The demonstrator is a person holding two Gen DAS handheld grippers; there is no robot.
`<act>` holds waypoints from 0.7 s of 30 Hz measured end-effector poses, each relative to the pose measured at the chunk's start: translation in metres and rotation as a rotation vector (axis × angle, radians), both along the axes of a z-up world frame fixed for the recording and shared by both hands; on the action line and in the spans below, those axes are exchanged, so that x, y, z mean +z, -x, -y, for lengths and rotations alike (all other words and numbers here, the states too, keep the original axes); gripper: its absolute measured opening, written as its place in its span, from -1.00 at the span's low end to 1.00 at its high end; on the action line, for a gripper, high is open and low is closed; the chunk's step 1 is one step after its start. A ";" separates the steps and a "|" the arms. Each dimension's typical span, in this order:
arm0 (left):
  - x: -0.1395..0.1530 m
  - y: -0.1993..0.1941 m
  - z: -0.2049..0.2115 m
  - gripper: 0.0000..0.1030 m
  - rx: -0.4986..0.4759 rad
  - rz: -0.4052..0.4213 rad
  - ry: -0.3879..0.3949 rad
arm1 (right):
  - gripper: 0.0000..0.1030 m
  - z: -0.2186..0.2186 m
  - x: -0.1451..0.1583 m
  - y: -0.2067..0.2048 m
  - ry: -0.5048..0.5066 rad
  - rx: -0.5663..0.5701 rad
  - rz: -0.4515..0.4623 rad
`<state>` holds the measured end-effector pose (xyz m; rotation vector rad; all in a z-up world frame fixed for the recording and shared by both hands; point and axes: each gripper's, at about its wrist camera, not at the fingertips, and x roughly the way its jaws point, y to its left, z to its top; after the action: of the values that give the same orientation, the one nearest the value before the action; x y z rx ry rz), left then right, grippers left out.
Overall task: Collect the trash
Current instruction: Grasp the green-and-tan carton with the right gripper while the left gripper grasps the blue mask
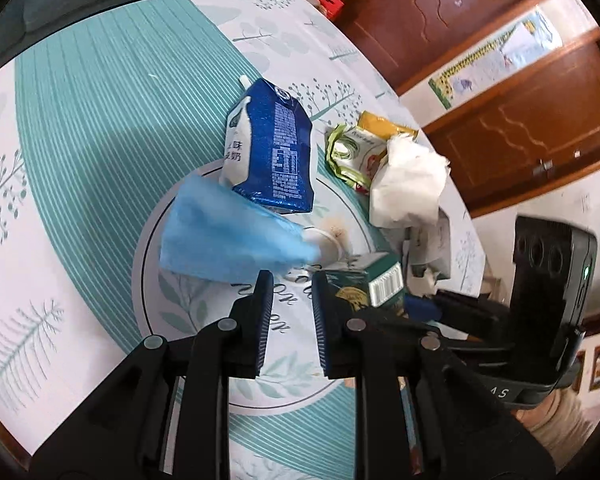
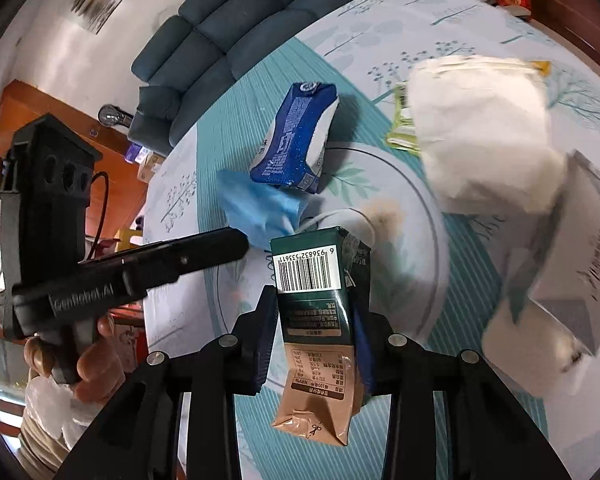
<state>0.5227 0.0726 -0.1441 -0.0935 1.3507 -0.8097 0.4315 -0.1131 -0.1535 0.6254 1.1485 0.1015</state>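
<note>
Trash lies scattered on the counter [image 1: 100, 128], which wears a teal-striped cloth printed with trees. We see the right hand-held gripper [image 2: 316, 312] clamped on a dark green carton [image 2: 320, 304] with a barcode label and a tan lower end — both pads press its sides, and the carton is lifted clear of the cloth. The left hand-held gripper [image 1: 292, 280] has its jaws nearly together with only a narrow gap; nothing sits between them, and the tips hover just beside the near edge of a blue face mask [image 1: 228, 236]. We note a blue milk carton [image 1: 272, 152] lying on its side just beyond the mask, touching or overlapping it. Further right, a crumpled white tissue [image 1: 408, 184] rests against a green-and-yellow snack wrapper [image 1: 356, 148]. In the right wrist view a white-and-grey box [image 2: 580, 248] lies near the tissue — blurred, so we cannot read it. A bare hand [image 2: 88, 364] grips the left tool's handle.
</note>
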 end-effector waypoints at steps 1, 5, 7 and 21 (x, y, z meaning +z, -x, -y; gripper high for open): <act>0.001 0.000 -0.001 -0.68 0.016 -0.014 0.012 | -0.33 0.004 0.002 0.004 -0.004 -0.014 0.006; 0.001 -0.007 -0.006 -0.51 0.127 -0.081 0.044 | -0.33 0.015 0.010 0.015 -0.015 -0.045 0.027; -0.002 -0.014 -0.014 -0.19 0.218 -0.131 0.080 | -0.33 0.019 0.015 0.018 -0.014 -0.051 0.039; -0.039 -0.042 -0.022 0.14 0.556 -0.262 0.009 | -0.33 0.024 0.033 0.032 -0.030 -0.060 0.067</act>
<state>0.5648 0.0946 -0.1828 -0.5726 1.4670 -0.3380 0.3998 -0.1369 -0.1207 0.6773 1.0647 0.0879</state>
